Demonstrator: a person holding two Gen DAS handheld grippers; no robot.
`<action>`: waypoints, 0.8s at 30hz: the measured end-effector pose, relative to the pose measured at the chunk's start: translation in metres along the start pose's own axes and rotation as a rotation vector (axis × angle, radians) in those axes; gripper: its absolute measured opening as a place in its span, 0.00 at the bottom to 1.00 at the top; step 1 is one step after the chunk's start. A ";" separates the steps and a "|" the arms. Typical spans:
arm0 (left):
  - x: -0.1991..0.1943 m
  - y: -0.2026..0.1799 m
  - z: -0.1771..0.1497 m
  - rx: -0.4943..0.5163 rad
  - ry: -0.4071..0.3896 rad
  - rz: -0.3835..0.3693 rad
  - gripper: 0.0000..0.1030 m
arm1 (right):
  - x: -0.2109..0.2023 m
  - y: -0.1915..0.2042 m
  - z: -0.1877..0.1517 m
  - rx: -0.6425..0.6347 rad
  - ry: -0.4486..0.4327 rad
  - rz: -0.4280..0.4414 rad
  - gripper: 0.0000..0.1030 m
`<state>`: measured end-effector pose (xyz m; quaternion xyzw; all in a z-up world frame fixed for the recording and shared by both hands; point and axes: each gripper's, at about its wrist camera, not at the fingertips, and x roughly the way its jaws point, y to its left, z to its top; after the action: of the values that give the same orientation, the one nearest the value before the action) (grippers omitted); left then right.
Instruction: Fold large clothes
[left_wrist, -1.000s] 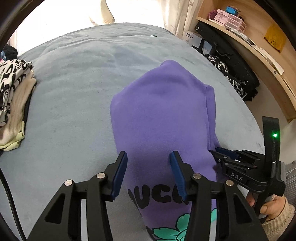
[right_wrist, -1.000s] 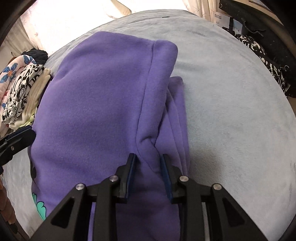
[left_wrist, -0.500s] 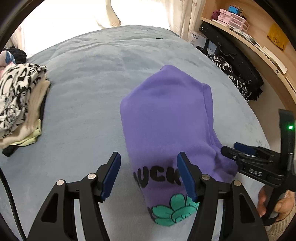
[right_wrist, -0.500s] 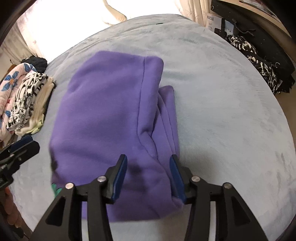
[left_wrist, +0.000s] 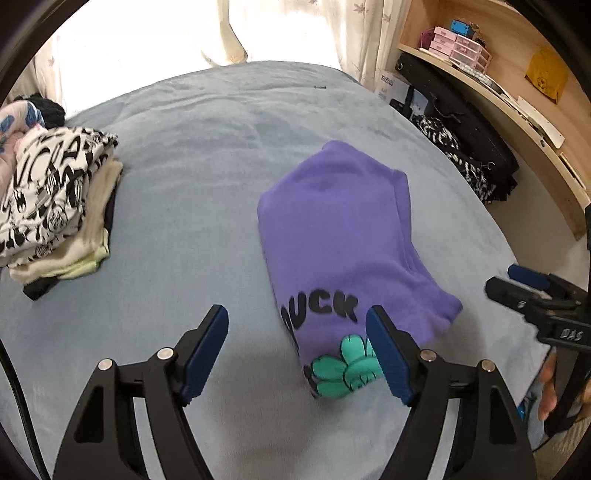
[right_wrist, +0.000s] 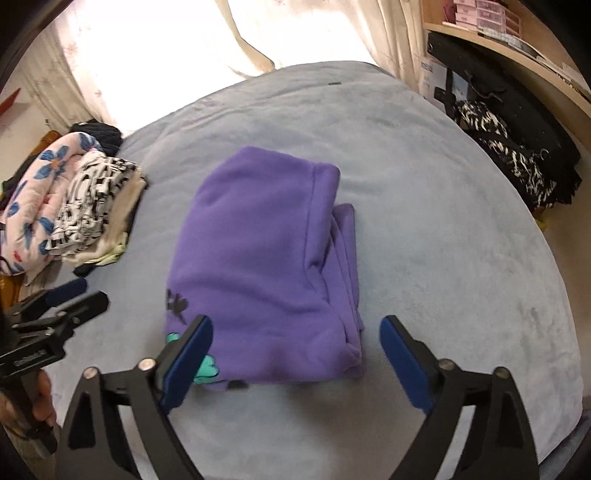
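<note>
The folded purple sweatshirt (right_wrist: 266, 258) lies on the bed (right_wrist: 443, 221), its long axis running away from both tongs, whose jaws have just been opening and hold nothing: right tongs (right_wrist: 295, 354) above its near edge, left tongs (left_wrist: 297, 350) beside its printed corner.

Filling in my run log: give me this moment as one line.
stage: fold done, release | purple sweatshirt: folded on bed | left gripper: open, empty, jaws just opening | right gripper: open, empty, jaws just opening
</note>
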<state>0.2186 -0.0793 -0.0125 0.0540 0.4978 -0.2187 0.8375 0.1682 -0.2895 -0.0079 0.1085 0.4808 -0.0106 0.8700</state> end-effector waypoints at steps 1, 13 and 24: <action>0.000 0.003 -0.001 -0.009 0.007 -0.017 0.73 | -0.004 0.000 0.000 -0.014 -0.008 0.011 1.00; 0.075 0.043 -0.009 -0.219 0.158 -0.356 0.79 | 0.053 -0.061 0.009 0.110 0.077 0.209 1.00; 0.144 0.048 -0.001 -0.233 0.154 -0.557 0.91 | 0.157 -0.102 0.016 0.216 0.281 0.438 1.00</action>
<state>0.2967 -0.0813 -0.1421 -0.1646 0.5771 -0.3764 0.7058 0.2530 -0.3788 -0.1494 0.3023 0.5580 0.1416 0.7598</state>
